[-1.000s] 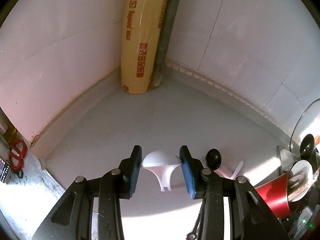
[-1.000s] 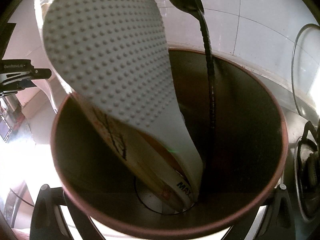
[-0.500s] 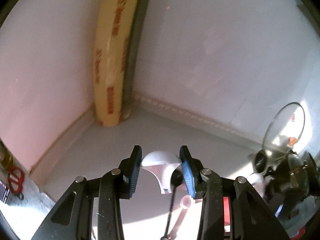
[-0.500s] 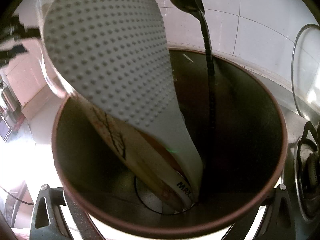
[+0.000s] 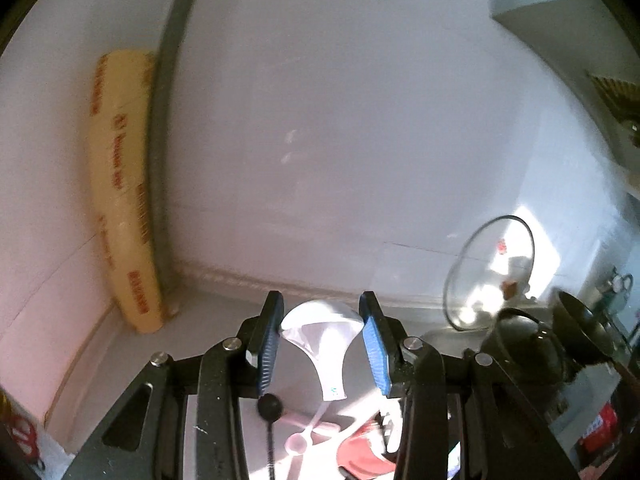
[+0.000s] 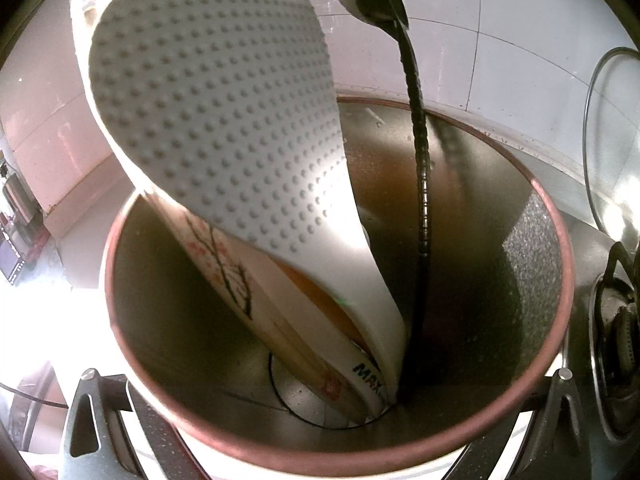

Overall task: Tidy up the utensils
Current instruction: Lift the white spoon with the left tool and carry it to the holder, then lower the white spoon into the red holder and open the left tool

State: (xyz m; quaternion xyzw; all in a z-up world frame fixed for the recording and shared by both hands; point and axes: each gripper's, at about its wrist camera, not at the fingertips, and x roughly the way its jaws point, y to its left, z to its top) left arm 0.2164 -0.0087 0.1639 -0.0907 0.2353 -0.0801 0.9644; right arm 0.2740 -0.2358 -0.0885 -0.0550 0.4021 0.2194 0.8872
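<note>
White paddle (image 5: 322, 336) wedged between left gripper's (image 5: 322, 340) blue-padded jaws, handle downward

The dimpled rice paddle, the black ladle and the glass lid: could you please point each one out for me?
Dimpled rice paddle (image 6: 216, 120), right wrist view, middle of its blade.
Black ladle (image 6: 420, 184), right wrist view, on its ribbed handle.
Glass lid (image 5: 490, 276), left wrist view, centre of the glass.

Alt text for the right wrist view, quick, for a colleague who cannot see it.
A red-rimmed utensil holder fills the view, seen from above; inside lean a white dimpled rice paddle, a flower-printed flat utensil under it, and a black ladle. A glass lid stands at right.
</note>
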